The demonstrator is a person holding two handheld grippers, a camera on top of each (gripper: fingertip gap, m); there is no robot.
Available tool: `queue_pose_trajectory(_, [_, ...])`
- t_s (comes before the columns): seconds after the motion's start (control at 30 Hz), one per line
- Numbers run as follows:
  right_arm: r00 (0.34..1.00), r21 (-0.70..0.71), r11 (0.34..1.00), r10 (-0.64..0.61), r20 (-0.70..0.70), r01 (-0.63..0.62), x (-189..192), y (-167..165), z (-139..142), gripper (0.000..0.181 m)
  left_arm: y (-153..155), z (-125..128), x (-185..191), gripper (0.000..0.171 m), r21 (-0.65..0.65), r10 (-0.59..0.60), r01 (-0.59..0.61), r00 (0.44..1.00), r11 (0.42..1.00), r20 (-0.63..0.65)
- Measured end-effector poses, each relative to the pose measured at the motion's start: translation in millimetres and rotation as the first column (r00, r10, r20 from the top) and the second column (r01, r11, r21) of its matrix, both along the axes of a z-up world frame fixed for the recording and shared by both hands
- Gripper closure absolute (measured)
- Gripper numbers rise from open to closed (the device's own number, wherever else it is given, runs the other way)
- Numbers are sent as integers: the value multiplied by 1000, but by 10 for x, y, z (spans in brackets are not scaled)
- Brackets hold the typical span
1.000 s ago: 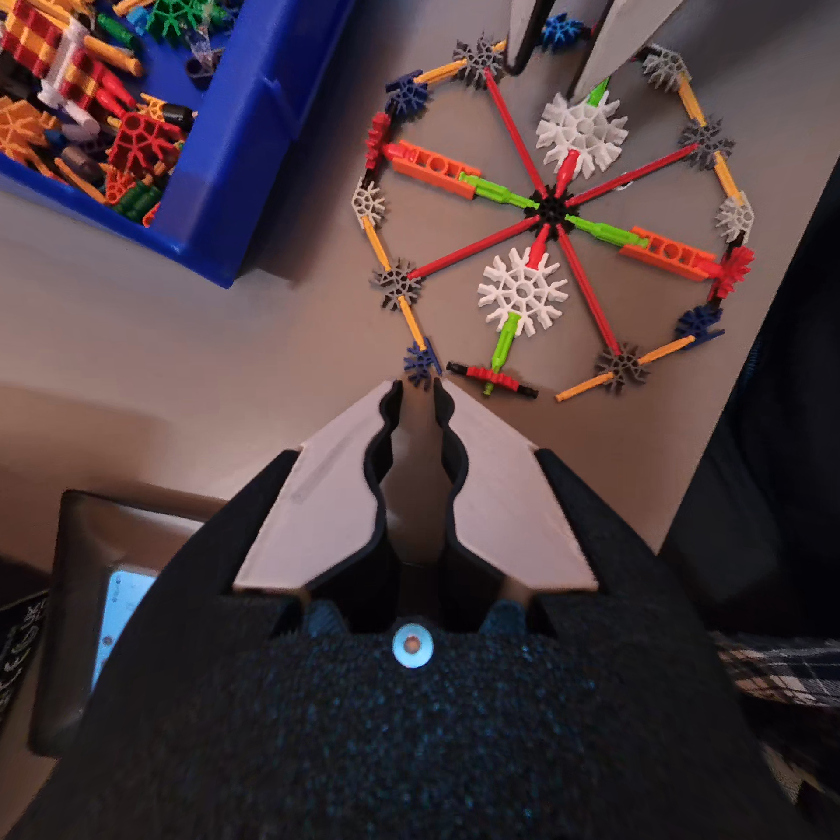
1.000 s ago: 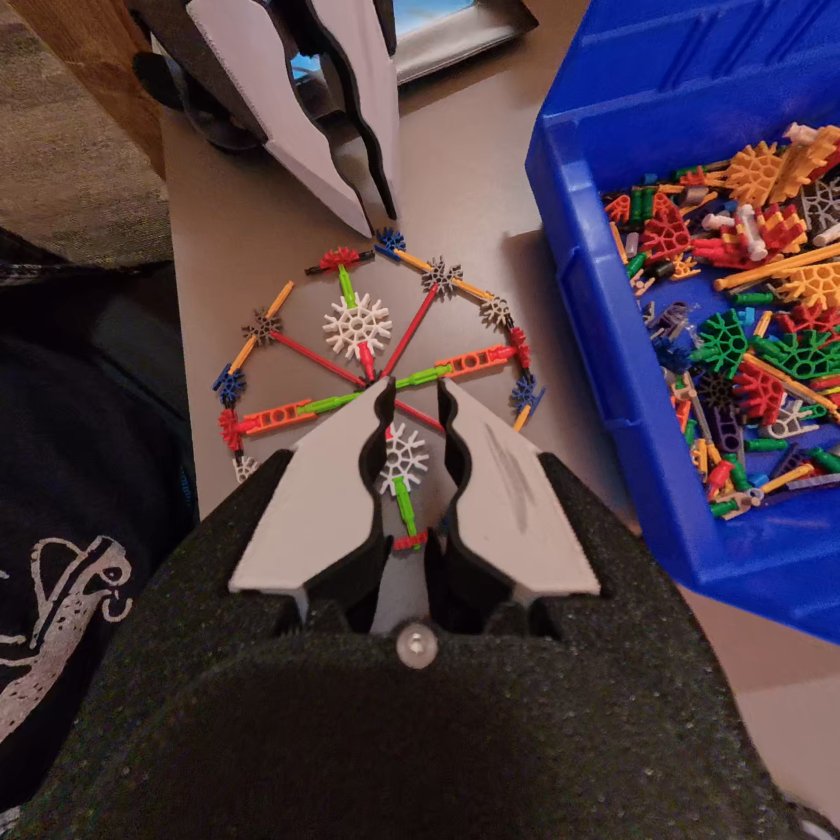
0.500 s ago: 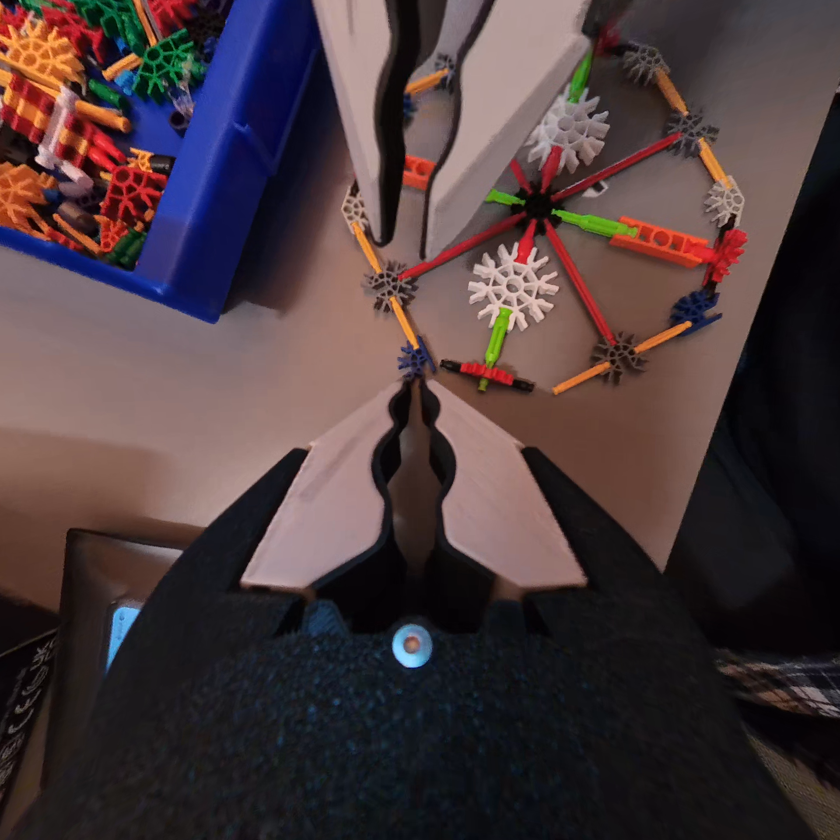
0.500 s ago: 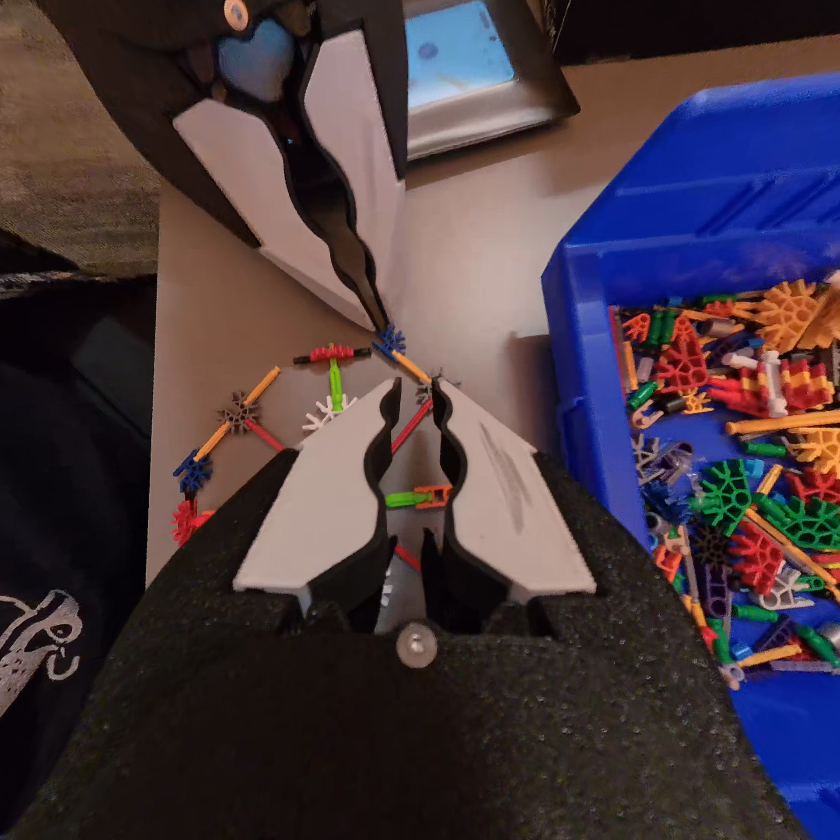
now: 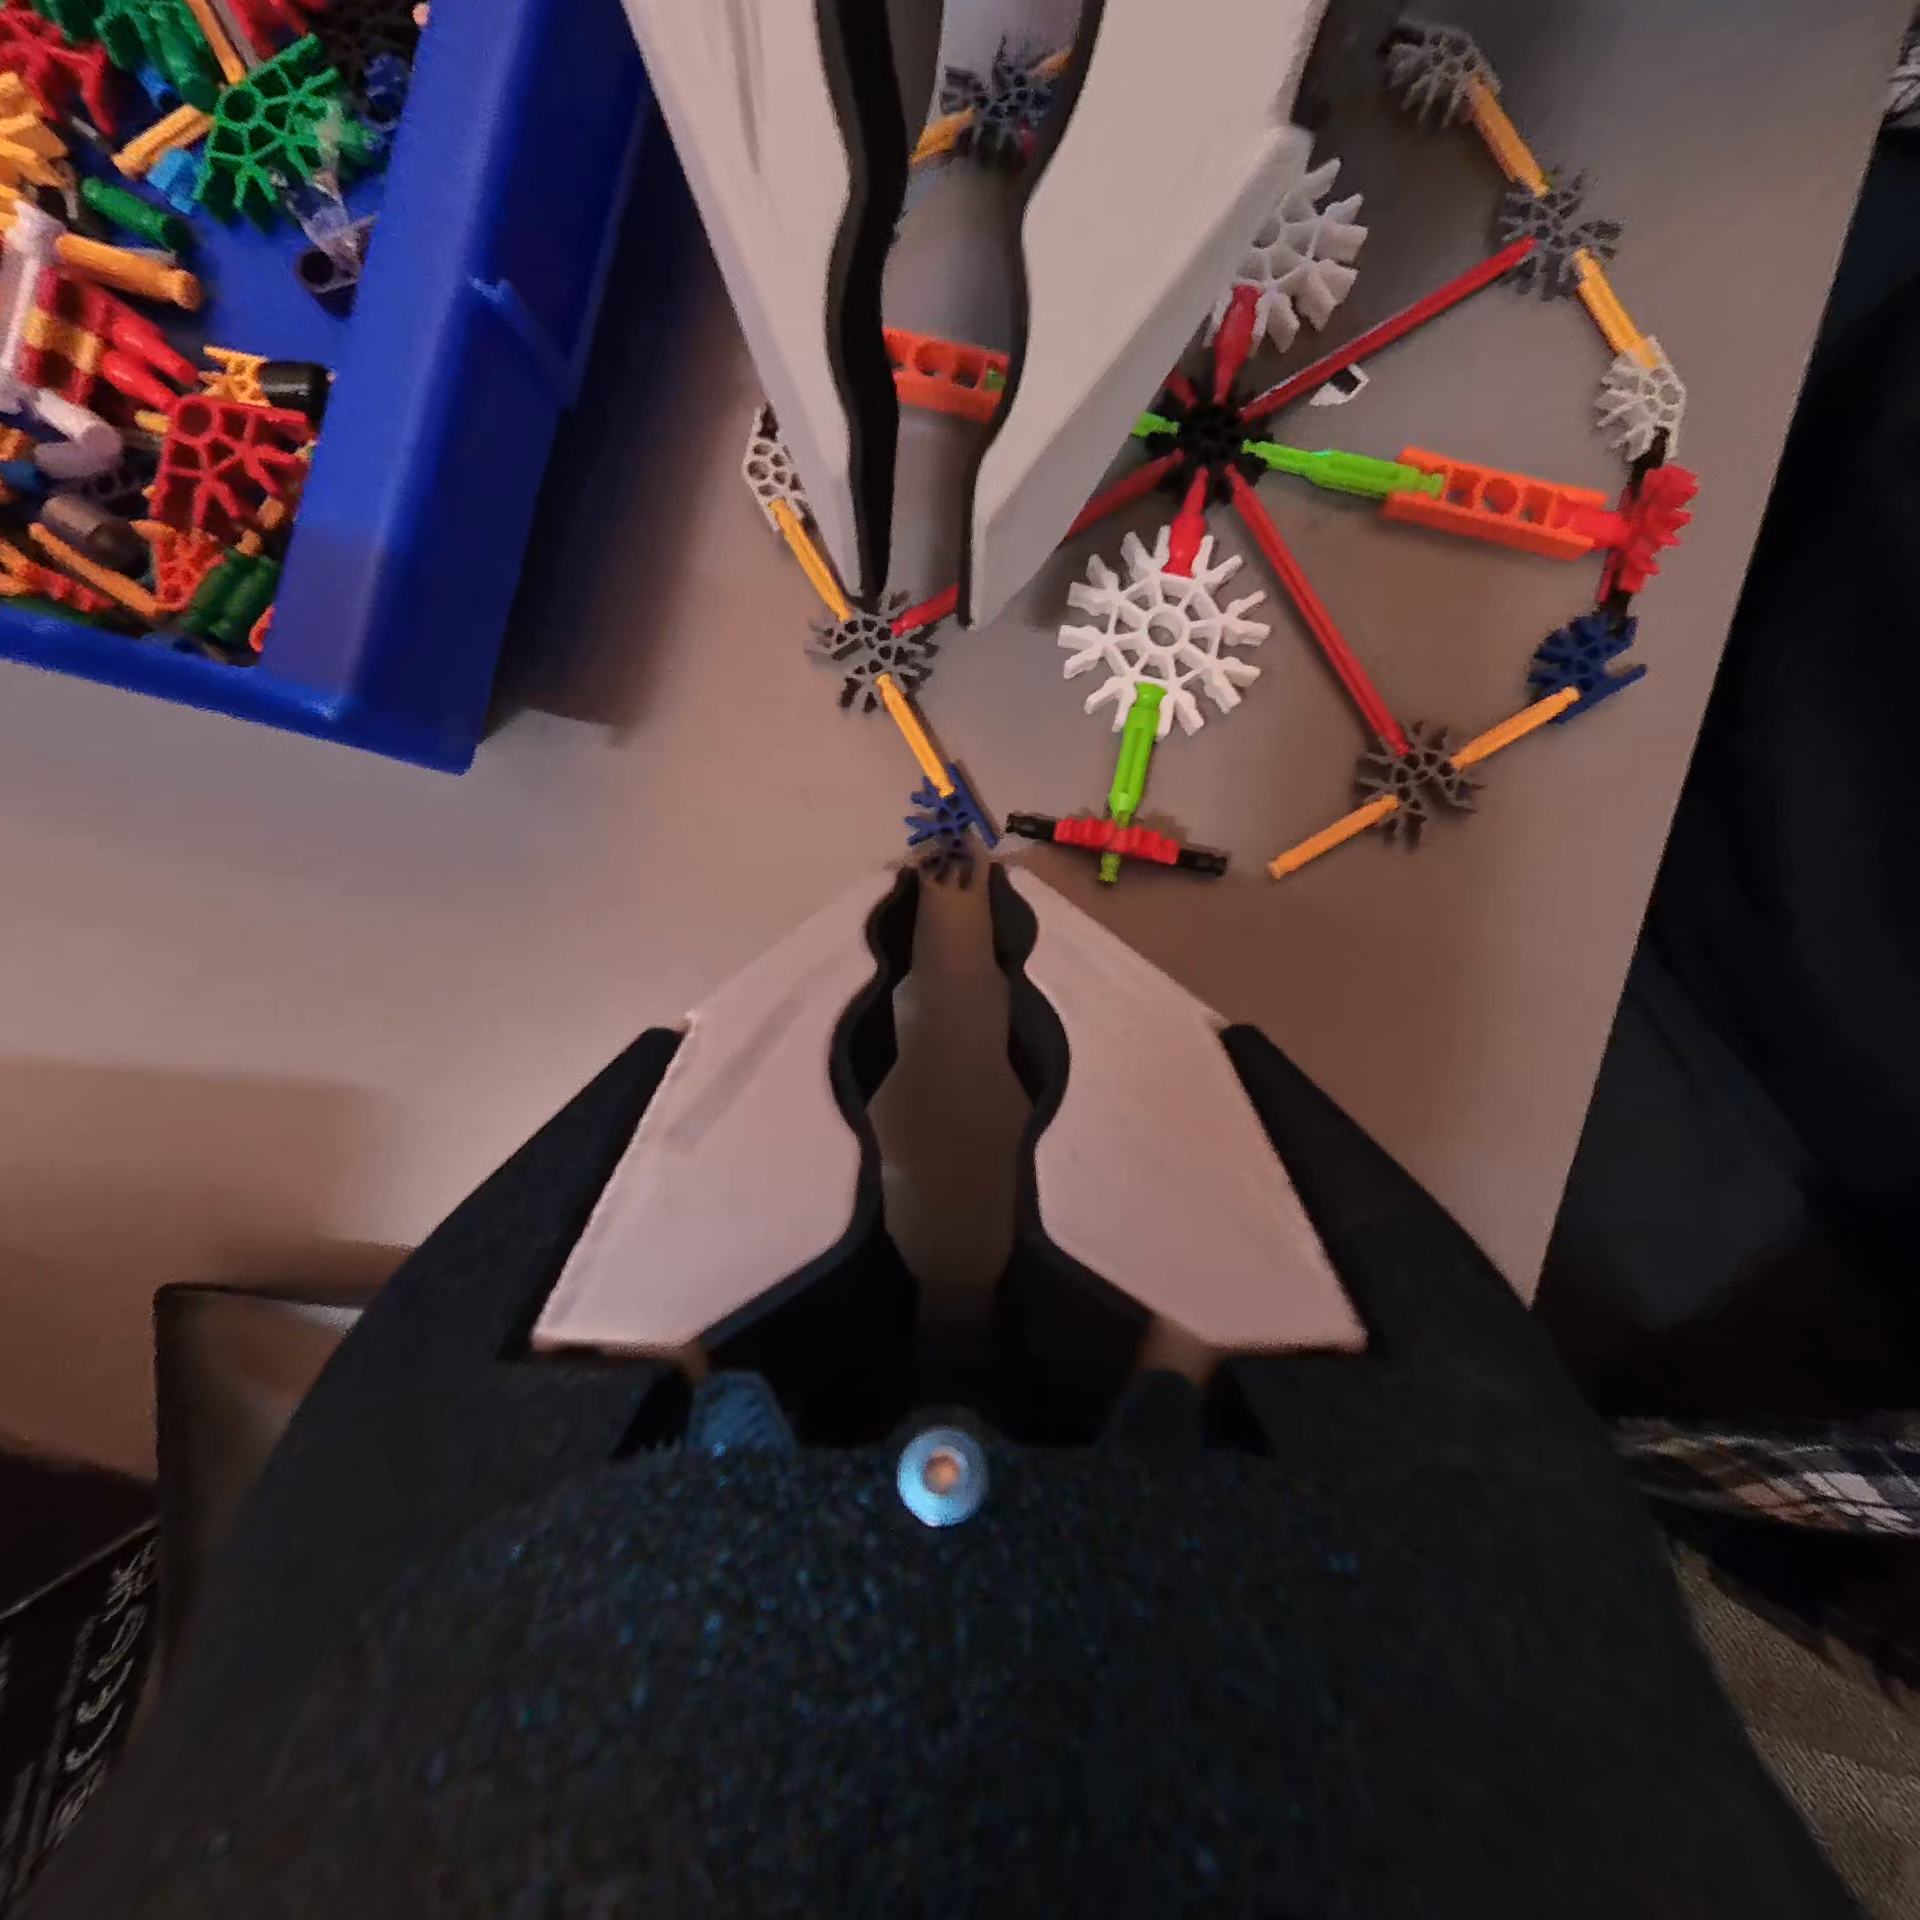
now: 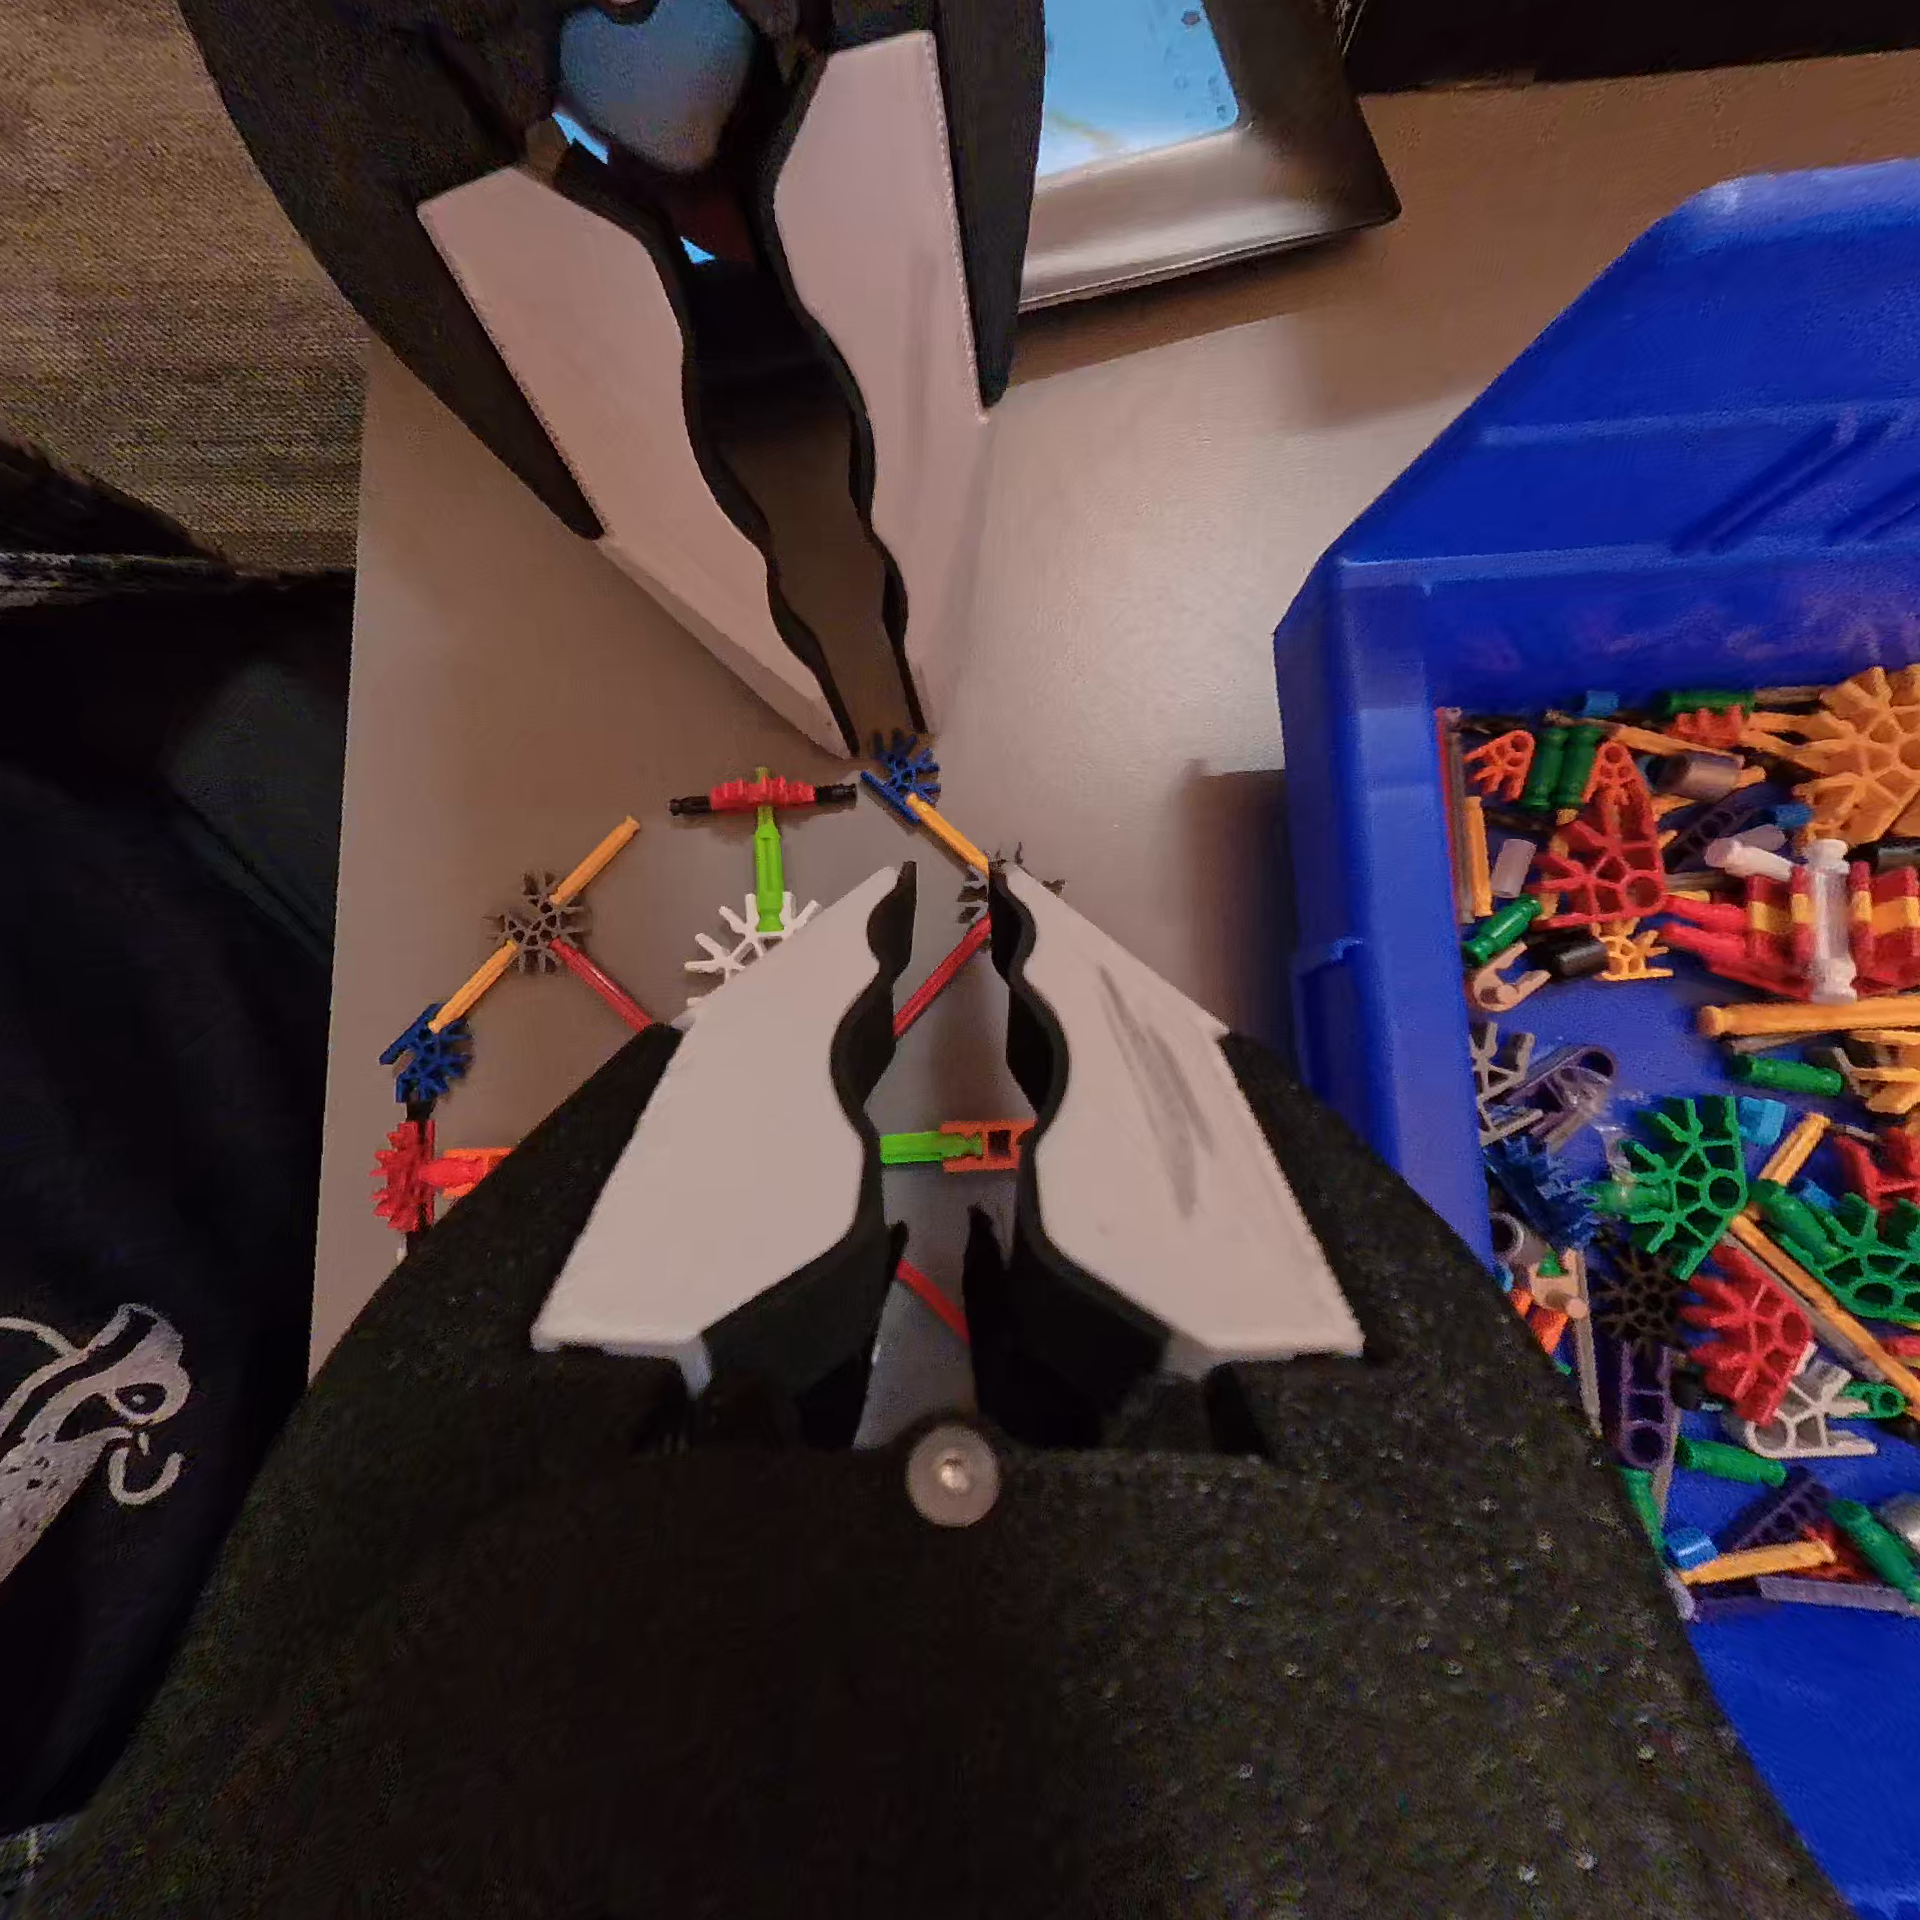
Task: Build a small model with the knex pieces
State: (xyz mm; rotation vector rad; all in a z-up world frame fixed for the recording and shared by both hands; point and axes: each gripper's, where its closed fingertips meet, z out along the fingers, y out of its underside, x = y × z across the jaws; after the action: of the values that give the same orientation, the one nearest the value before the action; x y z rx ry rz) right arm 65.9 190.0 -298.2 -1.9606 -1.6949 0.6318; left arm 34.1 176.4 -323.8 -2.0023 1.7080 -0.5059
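A flat toy wheel (image 5: 1205,436) made of sticks and little star pieces lies on the tan table (image 5: 312,935). The left gripper (image 5: 945,883) comes at it from the near rim, and its two tips sit just at a small blue star piece (image 5: 948,816). The tips have a small gap between them, and they are not squeezing anything that can be seen. The blue piece lies right in front of that gap, maybe touching the tips; the pictures do not show it clearly. A yellow stick (image 5: 912,732) runs up and to the left from the blue piece to a gray star piece (image 5: 873,649). So the long way of the stick points away from the left gripper, toward the right gripper (image 5: 925,613). The right gripper comes from the other side, over the wheel, and its tips are also a little apart with nothing in them. In its own view the right gripper (image 6: 951,883) has the gray star piece (image 6: 982,883) right at its tips. The left gripper is nearer the blue piece, and the right one is nearer the gray piece. A blue bin (image 6: 1455,935) full of loose toy parts sits beside the wheel, on the right gripper's right. A short red and black bar (image 5: 1117,836) on a green peg lies just beside the blue piece, not joined to it.
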Motion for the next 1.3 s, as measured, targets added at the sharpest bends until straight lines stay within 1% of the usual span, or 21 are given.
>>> queue_pose_trajectory(0.1, [1000, -2, 1000, -4, -10, 4, 22, 11, 22, 168, 0, -3, 10, 161, 3, -6, 6, 1000, 1000, 1])
queue_pose_trajectory(0.2, [1000, 0, 1000, 2, 8, -2, 42, 14, 1, 168, 4, -3, 27, 164, 11, -11, 11, 1000, 1000, 6])
queue_pose_trajectory(0.37, [999, 0, 1000, 26, 26, -26, 15, -35, -59, 168, -7, -3, 59, 165, 24, -28, 27, 1000, 999, 9])
queue_pose_trajectory(0.67, [999, 20, 1000, 21, 38, -22, -4, 1, -121, 168, -31, 46, 101, 167, 70, -55, 52, 998, 996, 31])
queue_pose_trajectory(0.8, [998, 24, 999, 41, 50, -42, -6, -2, -152, 168, 6, 71, 94, 167, 88, -50, 47, 998, 995, 34])
queue_pose_trajectory(0.9, [997, 27, 998, 60, 49, -62, -24, -15, -164, 167, -57, 103, 139, 168, 54, -69, 66, 995, 996, 65])
queue_pose_trajectory(0.93, [996, 31, 997, 66, 56, -68, -23, -14, -178, 167, -34, 106, 143, 171, 78, -67, 62, 996, 995, 60])
queue_pose_trajectory(0.97, [995, 35, 996, 77, 70, -79, -16, -22, -197, 166, -18, 105, 141, 171, 94, -66, 61, 996, 994, 52])
queue_pose_trajectory(1.07, [988, 70, 991, 108, 108, -116, 2, -32, -255, 166, -7, 128, 158, 171, 82, -54, 47, 996, 996, 75])
queue_pose_trajectory(1.13, [989, 92, 990, 96, 116, -107, 30, -6, -221, 166, 26, 104, 114, 171, 81, -36, 31, 998, 996, 57])
queue_pose_trajectory(1.2, [993, 94, 993, 68, 98, -77, 64, 35, -122, 166, 22, 116, 102, 171, 69, -35, 30, 997, 997, 69])
queue_pose_trajectory(1.3, [999, 67, 997, 40, 24, -42, 140, 88, 81, 166, 39, 122, 92, 167, 70, -42, 38, 997, 997, 60])
